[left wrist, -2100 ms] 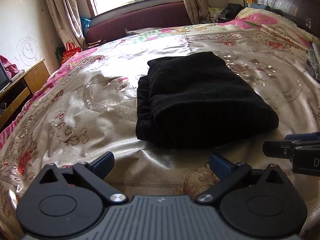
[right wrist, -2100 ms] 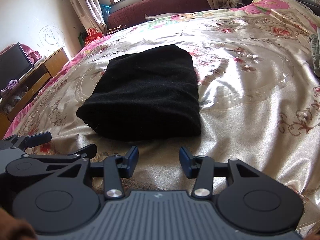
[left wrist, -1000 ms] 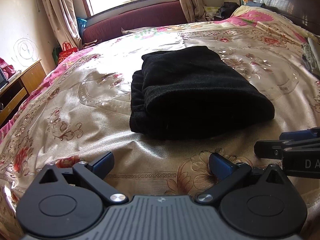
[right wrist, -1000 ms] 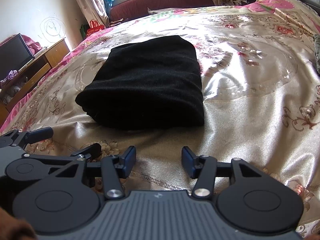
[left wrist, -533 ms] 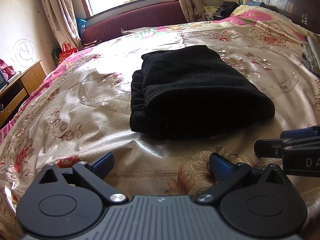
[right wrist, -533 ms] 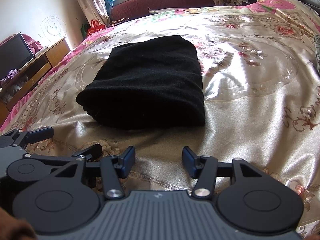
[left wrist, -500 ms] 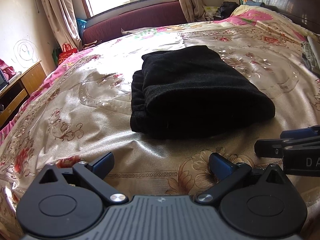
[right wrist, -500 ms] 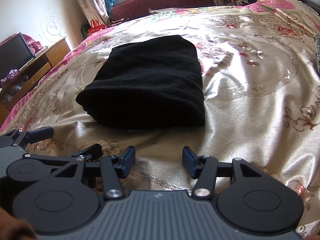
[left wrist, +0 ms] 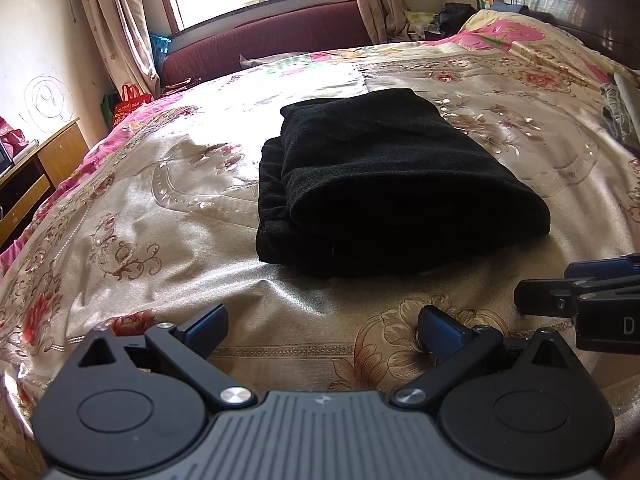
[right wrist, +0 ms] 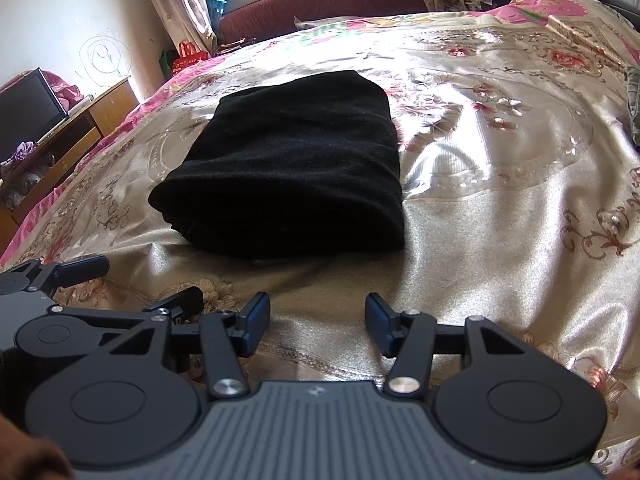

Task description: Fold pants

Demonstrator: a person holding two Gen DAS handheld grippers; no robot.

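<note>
Black pants [left wrist: 384, 184] [right wrist: 292, 176] lie folded into a thick rectangular bundle in the middle of the flowered satin bedspread [left wrist: 168, 208] [right wrist: 500, 208]. My left gripper [left wrist: 320, 326] hovers open over the near edge of the bed, a short way in front of the bundle, with nothing between its fingers. My right gripper [right wrist: 316, 320] is also open and empty, held beside the left one and just short of the pants. Each gripper shows at the side of the other's view: the right gripper [left wrist: 580, 292] at the right edge, the left gripper [right wrist: 80, 280] at the left edge.
A wooden cabinet [right wrist: 80, 128] with a dark television [right wrist: 28, 108] stands left of the bed. A maroon sofa [left wrist: 272, 44] sits under the window at the far end. Grey clothing [left wrist: 620, 116] lies at the bed's right edge, by the dark headboard [left wrist: 580, 8].
Both grippers drew back a little from the pants about two seconds ago; over the last second nothing has visibly moved.
</note>
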